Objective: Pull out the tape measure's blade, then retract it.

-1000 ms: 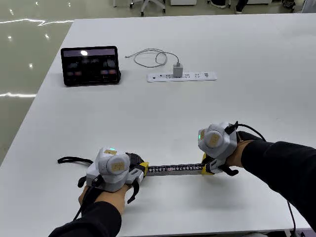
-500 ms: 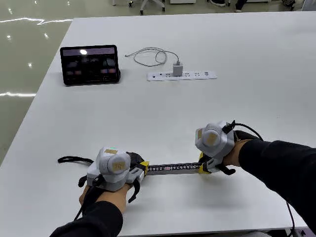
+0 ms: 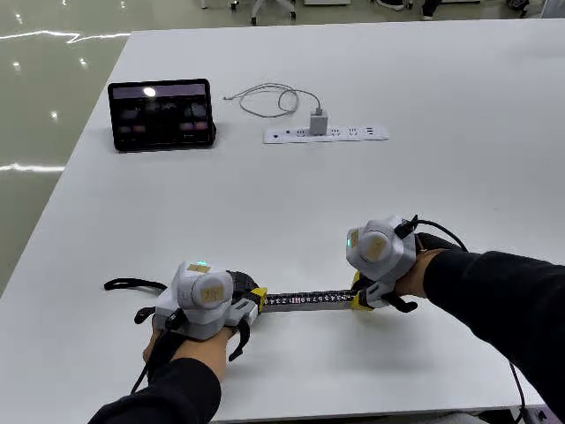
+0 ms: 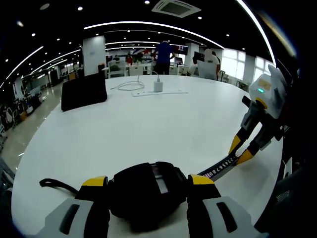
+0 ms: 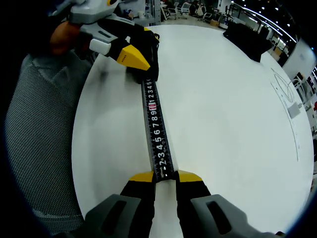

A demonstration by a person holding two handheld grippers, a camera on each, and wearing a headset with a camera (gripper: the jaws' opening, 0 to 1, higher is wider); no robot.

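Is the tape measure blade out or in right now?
Out. The numbered blade runs from the black case in the left gripper to the right gripper.

Place: you are working in a large open-plan office or lab hall.
Ceiling: long strip lights (image 4: 148, 23), small spot lamps and a square air vent (image 4: 173, 7) run above you.
Floor: the glossy pale floor (image 3: 44, 79) mirrors those lights.
Furniture: you have a wide white table (image 3: 424, 97), a wheeled chair base (image 3: 263, 9) beyond its far edge, and a mesh chair back (image 5: 39, 134) beside it.
Equipment: a tablet (image 3: 161, 115) stands on the table near a power strip (image 3: 340, 135) with a charger (image 3: 318, 121) and its cable (image 3: 265, 102).
Background: bright windows (image 4: 233, 62) and standing people (image 4: 163, 51) behind further desks.
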